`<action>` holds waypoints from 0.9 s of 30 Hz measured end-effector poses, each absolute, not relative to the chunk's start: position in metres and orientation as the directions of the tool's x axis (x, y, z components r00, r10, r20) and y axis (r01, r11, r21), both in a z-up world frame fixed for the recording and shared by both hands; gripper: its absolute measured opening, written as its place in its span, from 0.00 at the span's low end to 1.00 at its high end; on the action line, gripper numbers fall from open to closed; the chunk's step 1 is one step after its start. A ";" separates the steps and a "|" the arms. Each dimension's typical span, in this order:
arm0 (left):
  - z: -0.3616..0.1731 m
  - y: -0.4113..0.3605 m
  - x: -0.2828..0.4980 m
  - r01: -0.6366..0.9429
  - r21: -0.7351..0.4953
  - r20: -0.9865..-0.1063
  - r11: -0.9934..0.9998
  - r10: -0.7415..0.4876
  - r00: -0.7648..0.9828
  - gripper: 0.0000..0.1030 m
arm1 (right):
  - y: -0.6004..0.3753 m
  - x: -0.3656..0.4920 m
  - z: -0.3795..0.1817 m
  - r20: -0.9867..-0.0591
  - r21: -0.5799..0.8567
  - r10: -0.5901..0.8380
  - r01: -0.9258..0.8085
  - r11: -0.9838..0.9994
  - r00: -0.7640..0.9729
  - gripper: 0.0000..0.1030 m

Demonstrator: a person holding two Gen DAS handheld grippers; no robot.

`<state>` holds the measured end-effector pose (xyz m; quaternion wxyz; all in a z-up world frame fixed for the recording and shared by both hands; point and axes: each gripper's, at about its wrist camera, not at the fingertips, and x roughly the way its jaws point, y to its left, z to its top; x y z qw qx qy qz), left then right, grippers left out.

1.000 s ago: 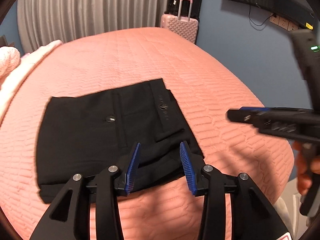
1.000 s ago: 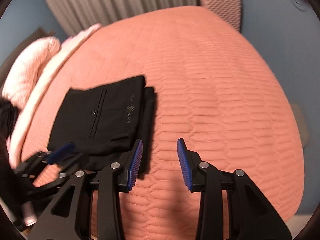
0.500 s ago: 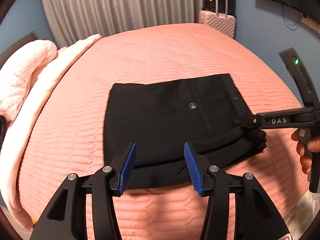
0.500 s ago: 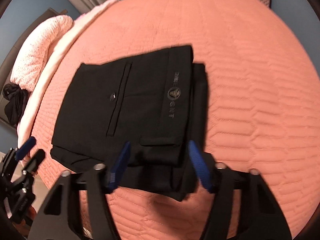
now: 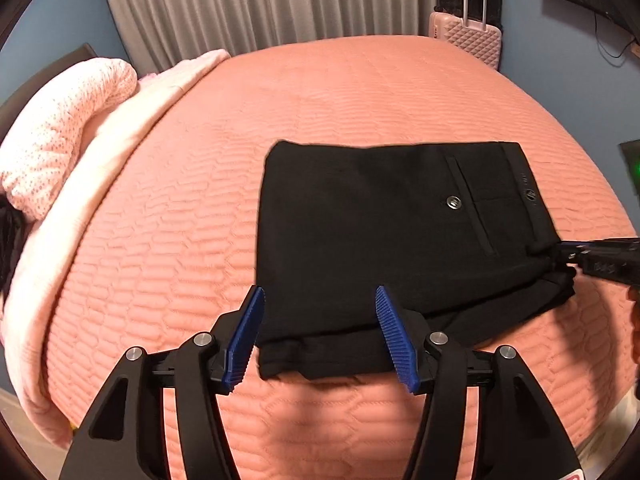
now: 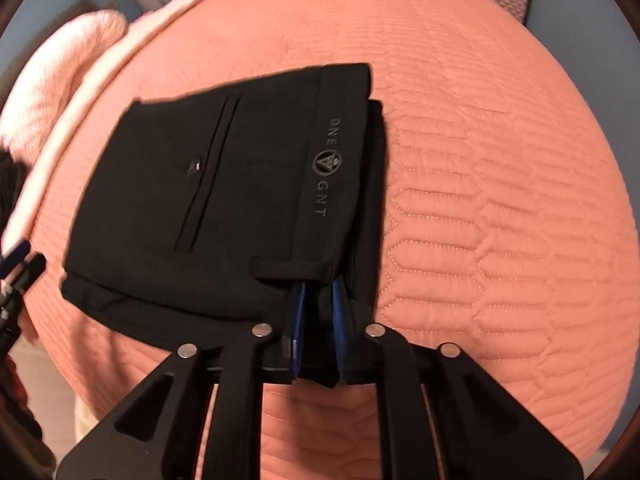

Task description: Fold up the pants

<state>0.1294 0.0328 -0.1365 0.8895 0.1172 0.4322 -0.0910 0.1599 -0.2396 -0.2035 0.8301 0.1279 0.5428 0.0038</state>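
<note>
the right tongs have just closed on the near waistband corner of the folded black woven pants, which lie on the salmon quilted bed. the left tongs, just widened, straddle the near hem, seemingly not pinching. best grip all layers together. only the left view shows the pink ribbed suitcase.

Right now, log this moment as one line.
pants: folded on bed | left hand-held gripper: opening, holds nothing | right hand-held gripper: closing on waistband corner
</note>
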 end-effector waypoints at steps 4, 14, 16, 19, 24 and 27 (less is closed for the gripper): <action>-0.133 0.035 0.136 0.251 0.164 -0.772 0.954 -0.034 0.634 0.56 | -0.236 0.164 -0.193 -0.892 0.203 0.132 0.122 0.971 0.433 0.17; -0.124 0.025 0.141 0.259 0.195 -0.757 0.946 -0.023 0.653 0.66 | -0.263 0.137 -0.198 -0.908 0.124 0.033 0.192 0.974 0.418 0.00; -0.130 0.025 0.143 0.258 0.185 -0.770 0.948 -0.023 0.637 0.66 | -0.279 0.131 -0.215 -0.928 0.072 -0.017 0.226 0.972 0.371 0.00; -0.136 0.023 0.149 0.258 0.182 -0.786 0.949 -0.017 0.618 0.66 | -0.287 0.117 -0.205 -0.917 0.097 -0.021 0.274 0.957 0.398 0.00; -0.147 0.022 0.164 0.233 0.200 -0.781 0.952 0.011 0.624 0.67 | -0.207 0.154 -0.154 -0.846 0.122 0.114 -0.020 0.992 0.521 0.02; -0.161 0.019 0.175 0.219 0.174 -0.818 0.960 0.017 0.575 0.67 | -0.177 0.186 -0.196 -0.898 0.060 0.095 -0.095 0.994 0.430 0.02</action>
